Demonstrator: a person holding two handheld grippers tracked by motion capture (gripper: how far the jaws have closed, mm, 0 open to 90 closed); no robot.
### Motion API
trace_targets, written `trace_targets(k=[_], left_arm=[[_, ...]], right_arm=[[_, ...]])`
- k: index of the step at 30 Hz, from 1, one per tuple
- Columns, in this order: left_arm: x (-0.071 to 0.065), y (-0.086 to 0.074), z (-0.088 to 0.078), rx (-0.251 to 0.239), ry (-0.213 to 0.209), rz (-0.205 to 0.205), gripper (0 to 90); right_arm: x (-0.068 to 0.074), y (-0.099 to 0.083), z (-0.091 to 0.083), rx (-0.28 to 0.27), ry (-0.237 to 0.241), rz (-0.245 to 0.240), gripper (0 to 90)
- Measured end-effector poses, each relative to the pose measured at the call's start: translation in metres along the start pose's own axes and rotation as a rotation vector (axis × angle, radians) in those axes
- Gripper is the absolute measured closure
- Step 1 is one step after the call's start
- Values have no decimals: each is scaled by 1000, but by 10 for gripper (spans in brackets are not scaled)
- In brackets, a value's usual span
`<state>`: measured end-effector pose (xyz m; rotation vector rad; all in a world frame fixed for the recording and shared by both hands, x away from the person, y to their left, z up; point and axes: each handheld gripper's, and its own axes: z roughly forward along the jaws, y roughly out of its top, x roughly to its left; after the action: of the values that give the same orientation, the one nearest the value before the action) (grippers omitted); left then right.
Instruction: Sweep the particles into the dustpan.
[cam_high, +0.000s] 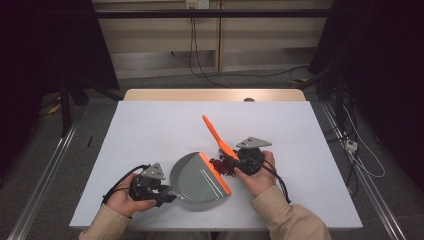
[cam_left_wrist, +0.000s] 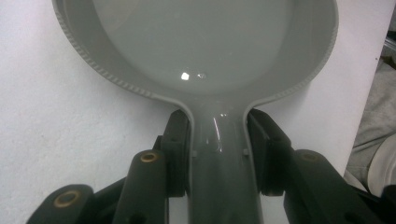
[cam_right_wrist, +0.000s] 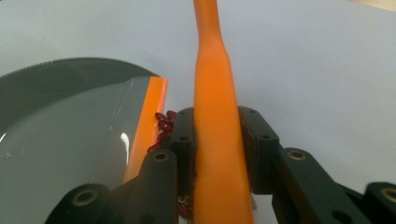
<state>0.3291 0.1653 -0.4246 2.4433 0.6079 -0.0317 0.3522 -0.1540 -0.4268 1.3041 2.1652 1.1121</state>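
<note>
A grey dustpan (cam_high: 197, 180) with an orange front lip (cam_high: 216, 173) lies on the white table (cam_high: 150, 130). My left gripper (cam_high: 167, 196) is shut on its grey handle (cam_left_wrist: 219, 158), and the pan's bowl (cam_left_wrist: 201, 42) is bare inside. My right gripper (cam_high: 240, 159) is shut on the orange brush handle (cam_high: 216, 134), which slants up and away toward the table's far side. A small heap of dark red beans (cam_high: 222, 166) lies on the table between the orange lip and the right gripper. The handle (cam_right_wrist: 217, 140) sits between the right jaws, with the beans (cam_right_wrist: 164, 123) beside the lip (cam_right_wrist: 148, 130).
The table's front edge (cam_high: 215, 227) runs just behind both hands. A wooden strip (cam_high: 215, 94) borders the far side. Metal rails and cables (cam_high: 357, 150) lie on the floor to the right, and dark stands (cam_high: 65, 100) to the left.
</note>
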Motion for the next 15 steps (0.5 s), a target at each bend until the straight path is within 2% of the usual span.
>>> trace_targets(k=[2,3,15], left_arm=[[0,1,1,-10,-11,-7,629],[1,1,1,-2,-12,4,628],[0,5,4,-5,-16,-9,628]], right_arm=[[1,0,0,-6,16,18,700],[2,0,-1,-5,25,27,700],[21,3,6,-17,49,29,701]])
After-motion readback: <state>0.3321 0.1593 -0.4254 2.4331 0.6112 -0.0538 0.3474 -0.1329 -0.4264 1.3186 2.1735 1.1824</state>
